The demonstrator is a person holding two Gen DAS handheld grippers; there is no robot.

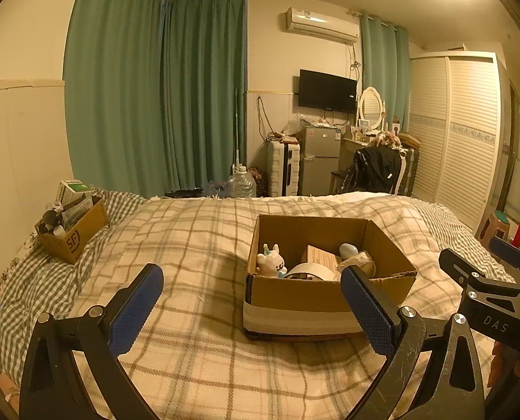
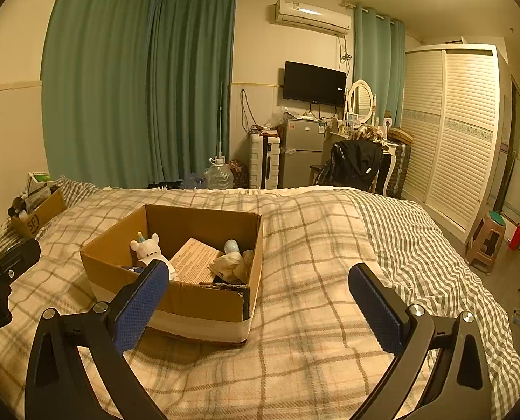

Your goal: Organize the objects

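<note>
An open cardboard box (image 1: 295, 297) sits on the plaid bed; it also shows in the right wrist view (image 2: 196, 301). Inside lie a white plush toy (image 1: 271, 262) (image 2: 147, 246), a tape roll (image 1: 310, 270), a brown paper packet (image 2: 195, 260), a pale blue egg-shaped item (image 1: 347, 250) (image 2: 231, 246) and crumpled beige stuff (image 2: 230, 266). My left gripper (image 1: 251, 304) is open and empty, just in front of the box. My right gripper (image 2: 260, 297) is open and empty, at the box's near right corner. A smaller SF box (image 1: 72, 234) (image 2: 37, 215) full of items sits far left.
The plaid blanket (image 1: 189, 245) covers the bed. Beyond it stand green curtains (image 1: 154, 98), a water jug (image 2: 219, 175), a white suitcase (image 2: 265, 162), a small fridge (image 2: 303, 150), a chair with a black jacket (image 2: 358, 164) and a wardrobe (image 2: 452, 133). A stool (image 2: 487, 241) stands at right.
</note>
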